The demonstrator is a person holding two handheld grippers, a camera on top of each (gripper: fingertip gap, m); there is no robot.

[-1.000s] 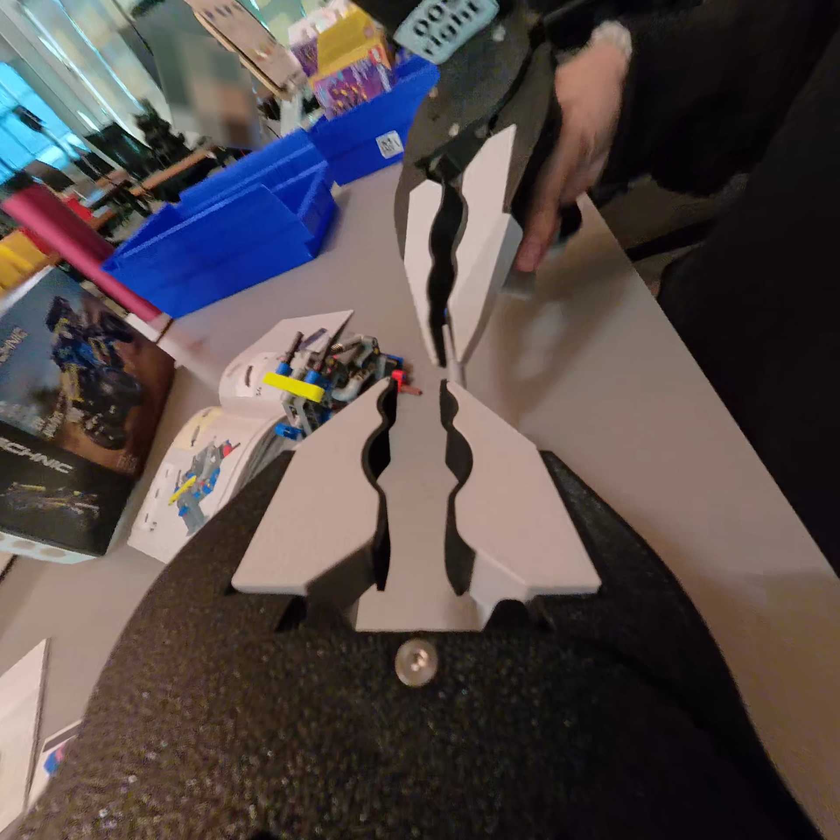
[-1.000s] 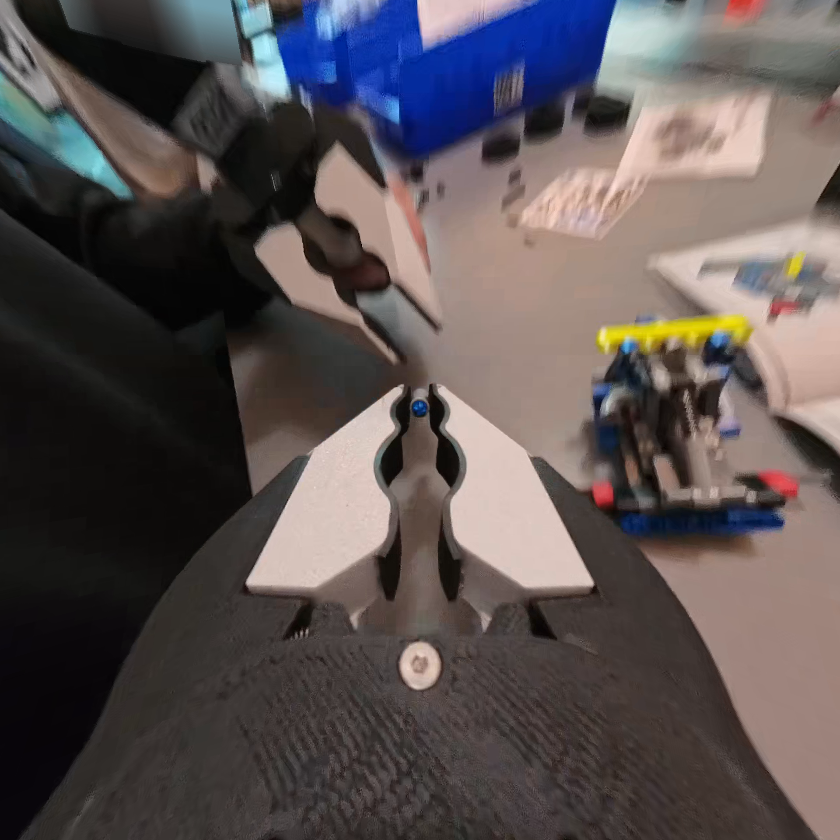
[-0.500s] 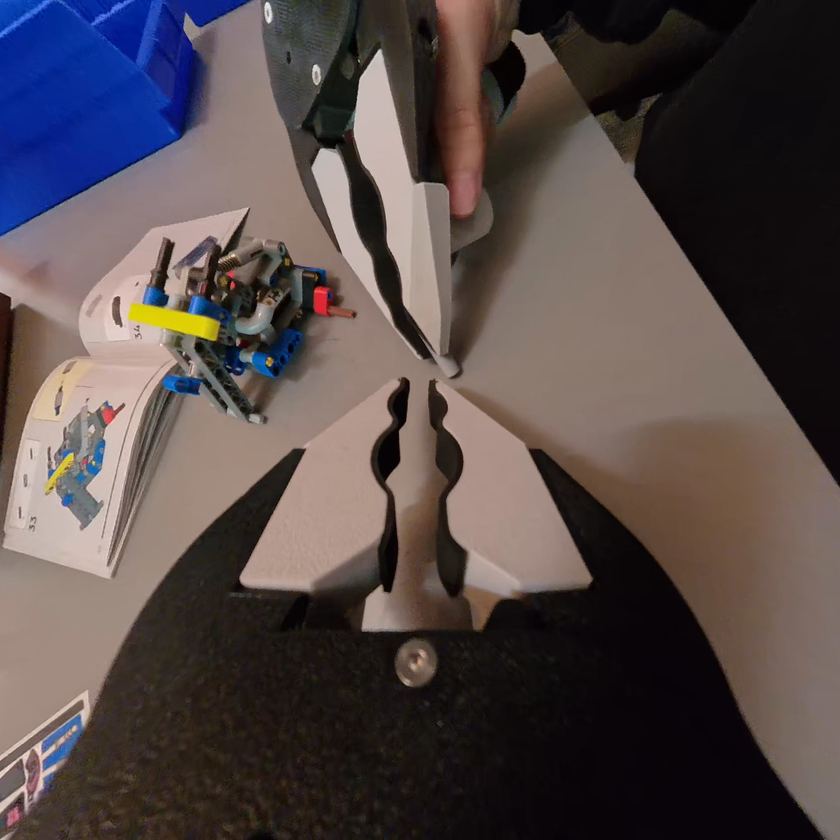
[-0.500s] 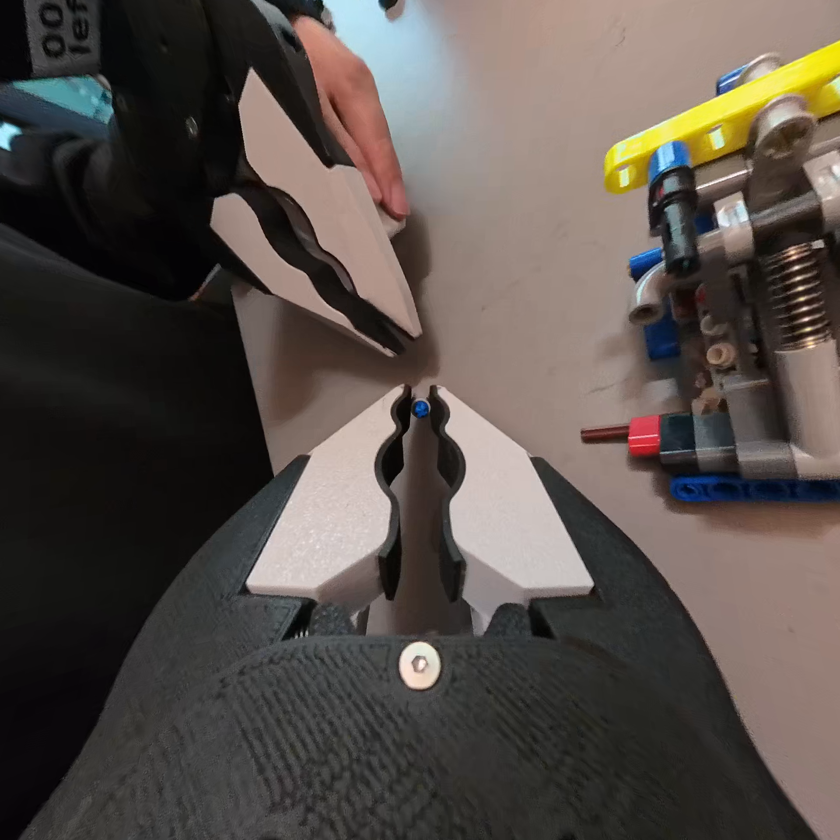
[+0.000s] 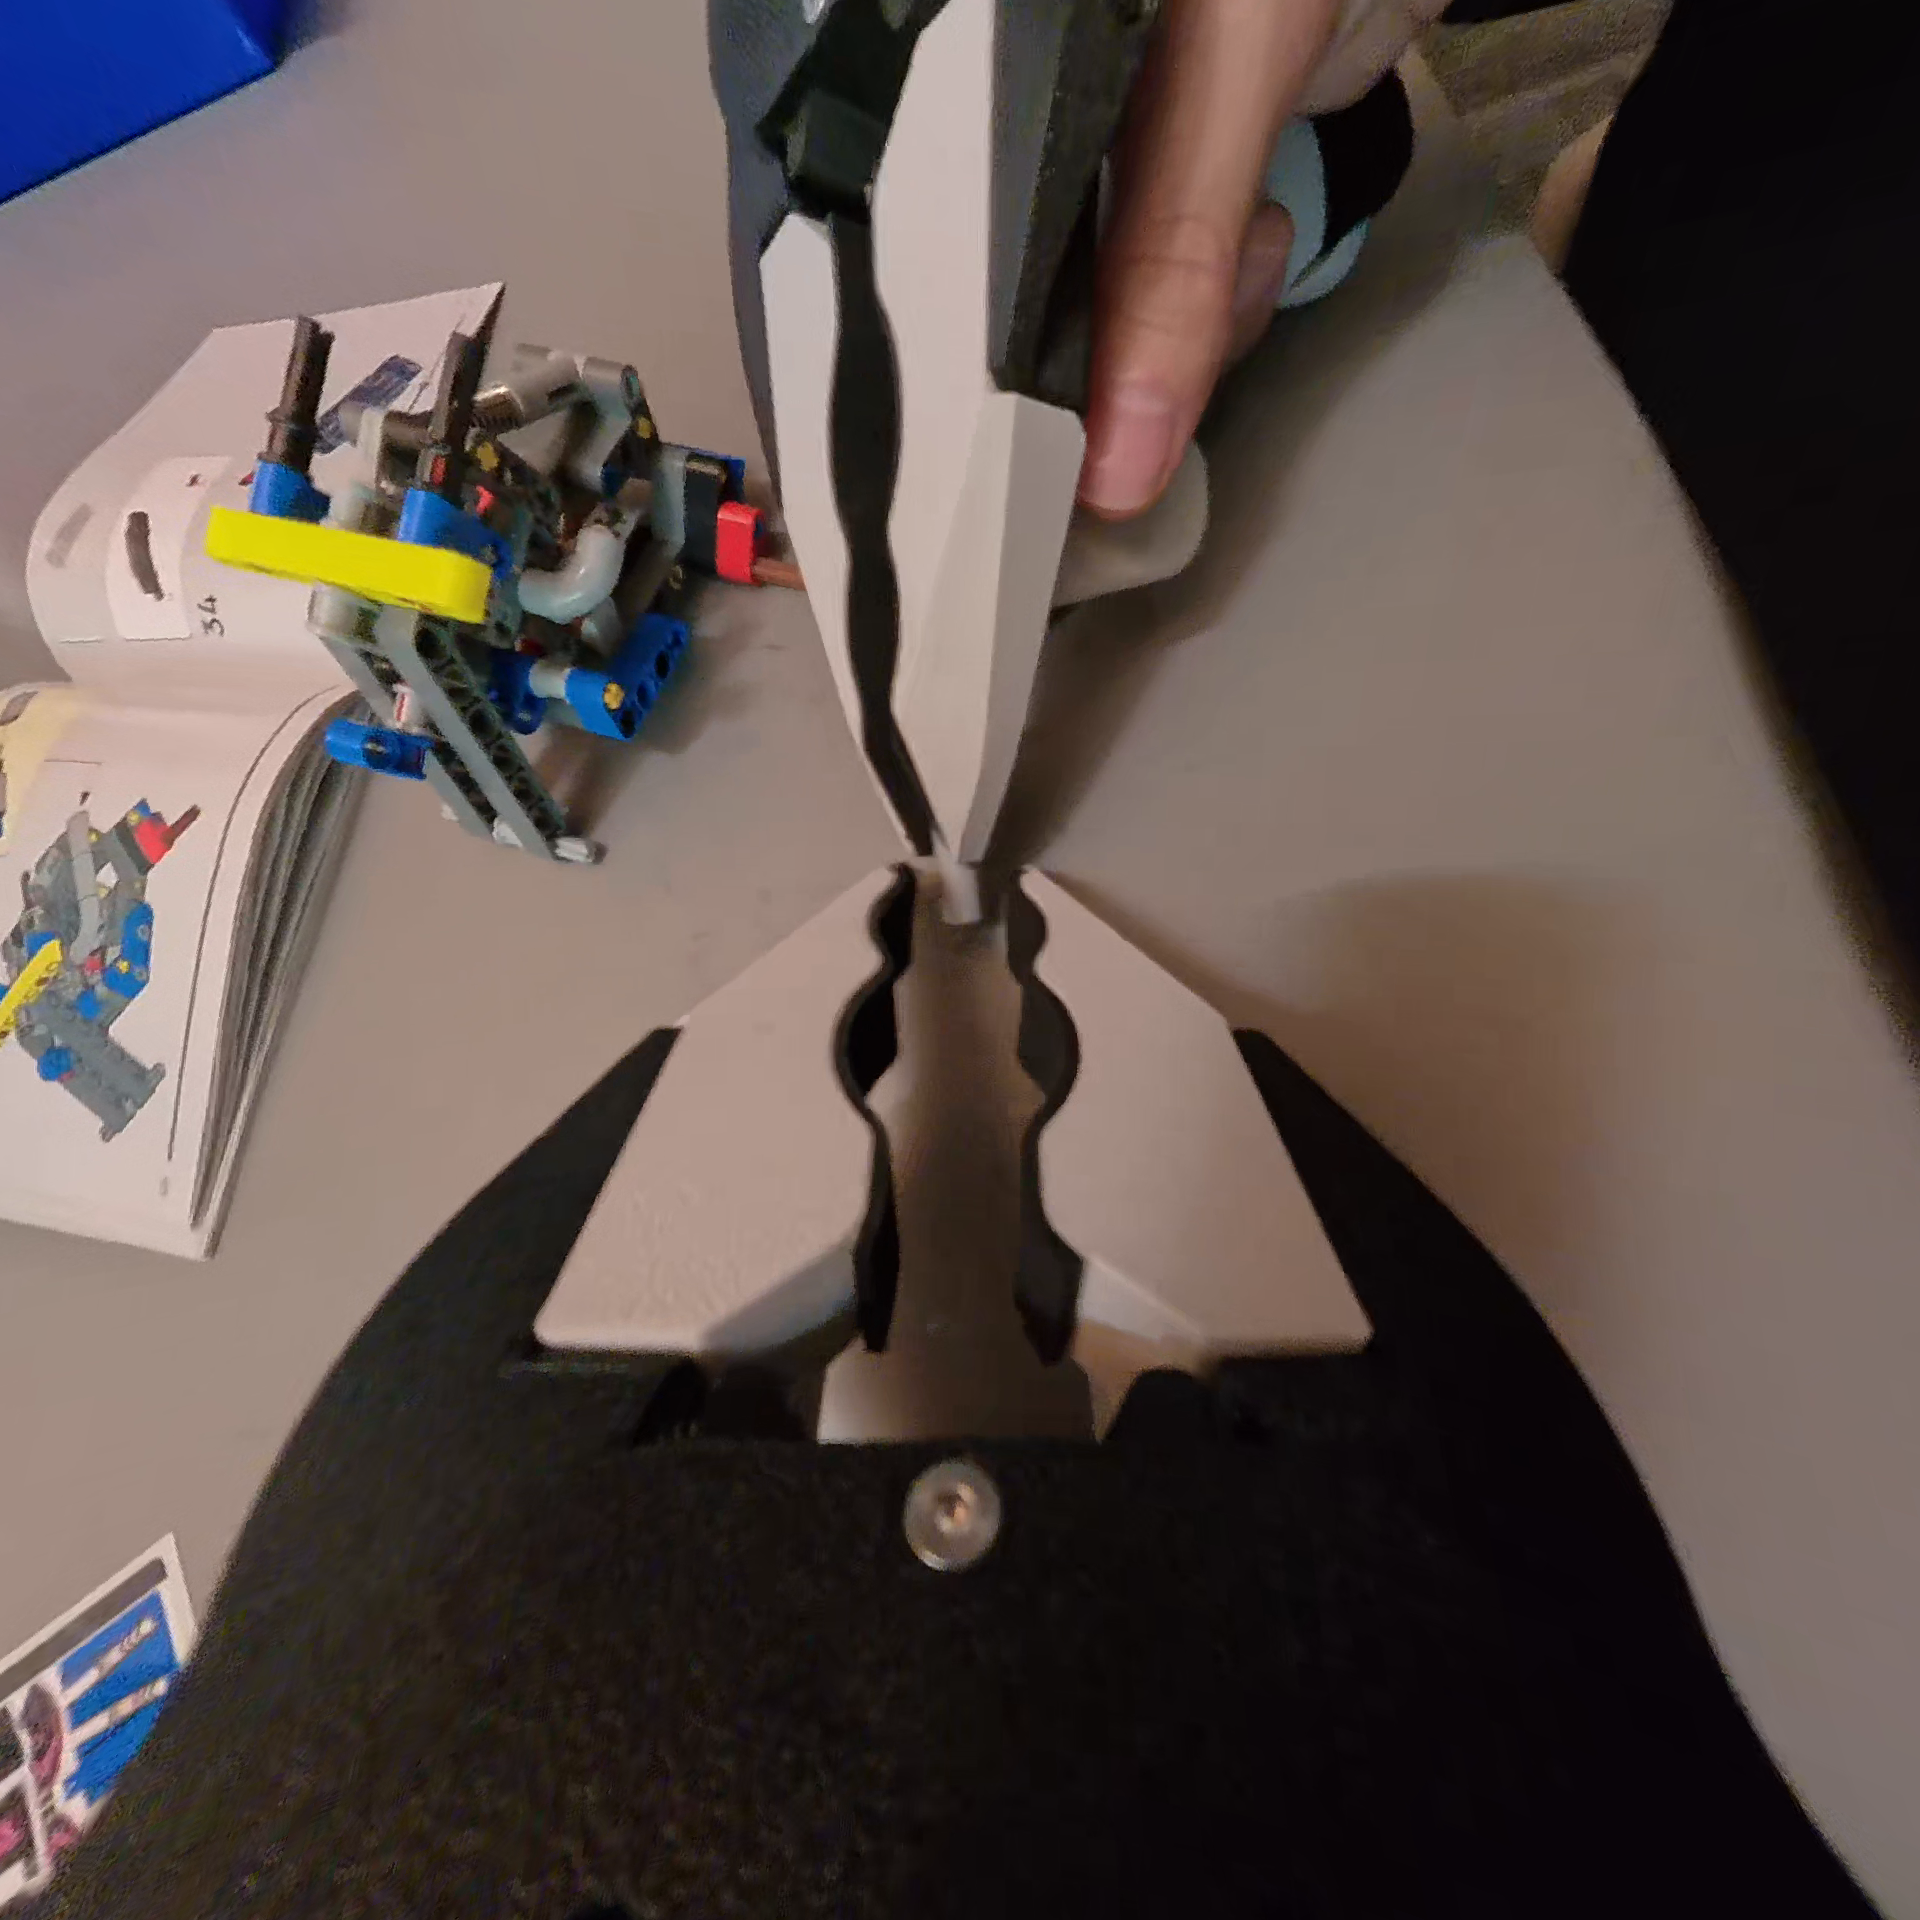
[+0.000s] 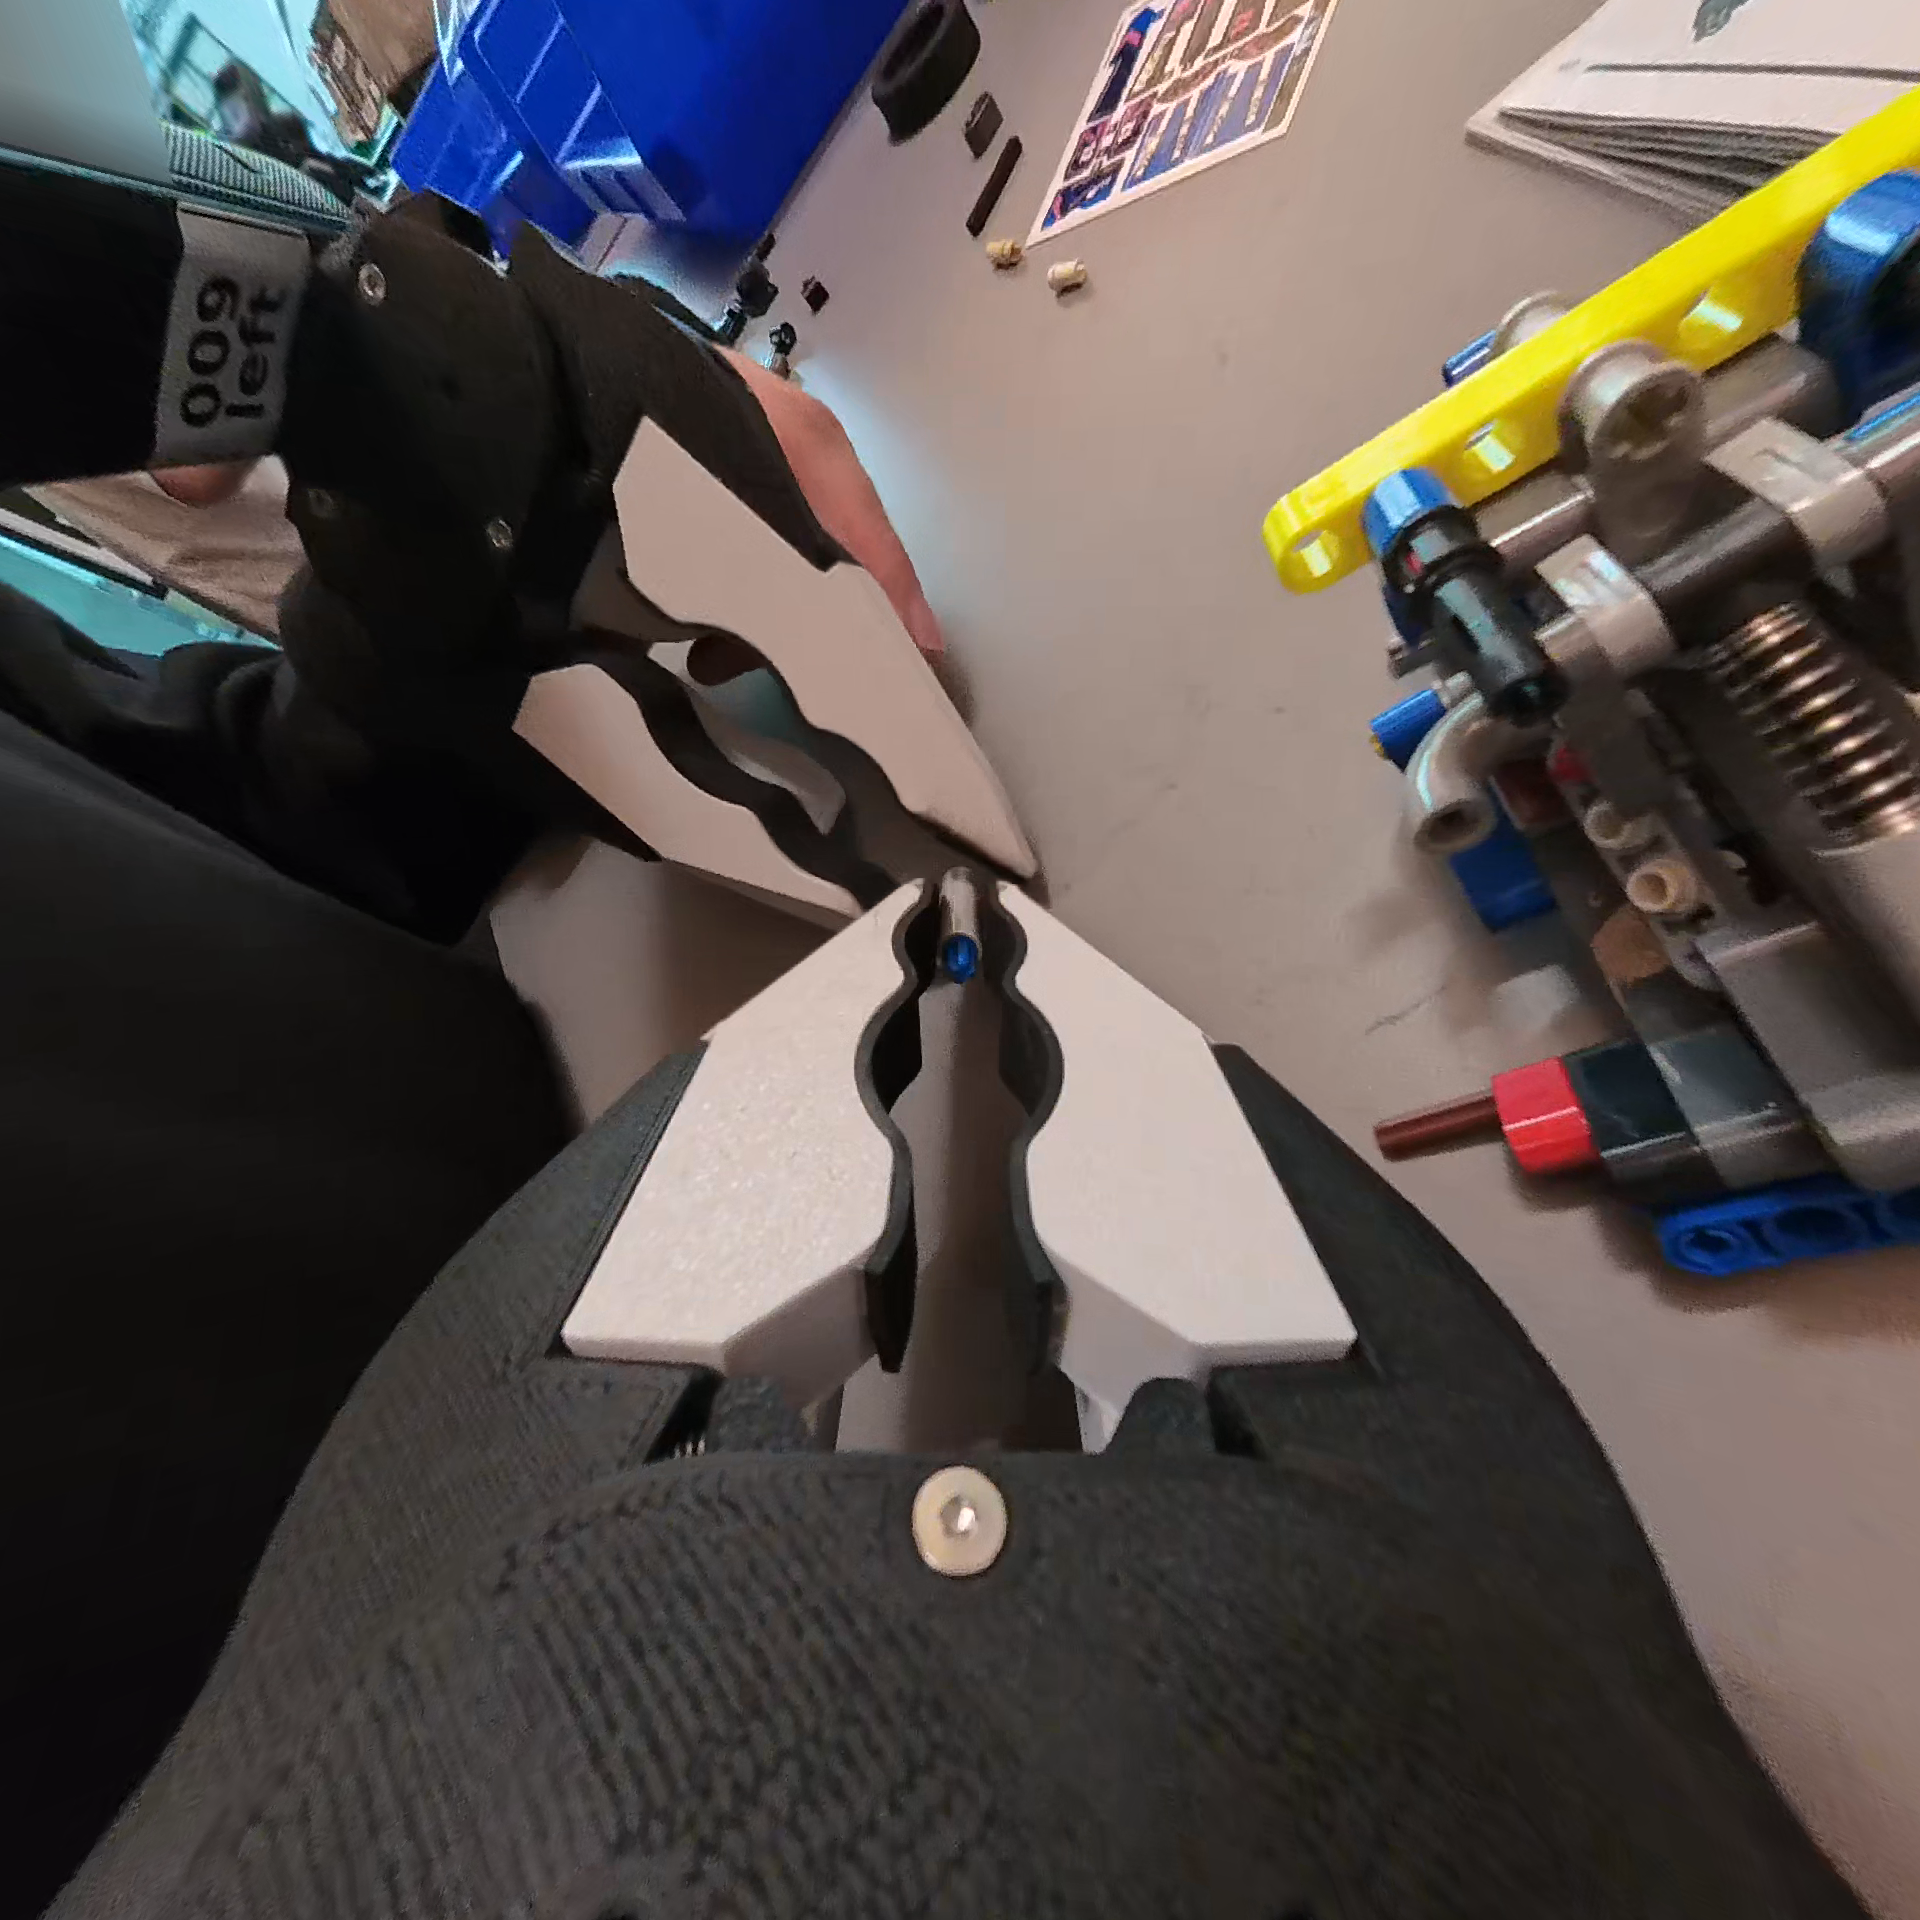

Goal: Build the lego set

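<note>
Right gripper (image 6: pixel 958 902) pinches a small grey pin with a blue tip (image 6: pixel 956 935); left gripper (image 5: pixel 961 883) stands slightly open around the pin's far end, apparently untouched, near a toy model (image 5: pixel 488 582).

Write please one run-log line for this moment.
right gripper: shut on grey pin with blue end | left gripper: open, around pin's other end | brick model: on table, untouched

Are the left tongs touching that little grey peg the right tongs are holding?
Apart. In the left wrist view, the grey peg sticks out of the right tongs into the open left tongs, table showing either side.
</note>
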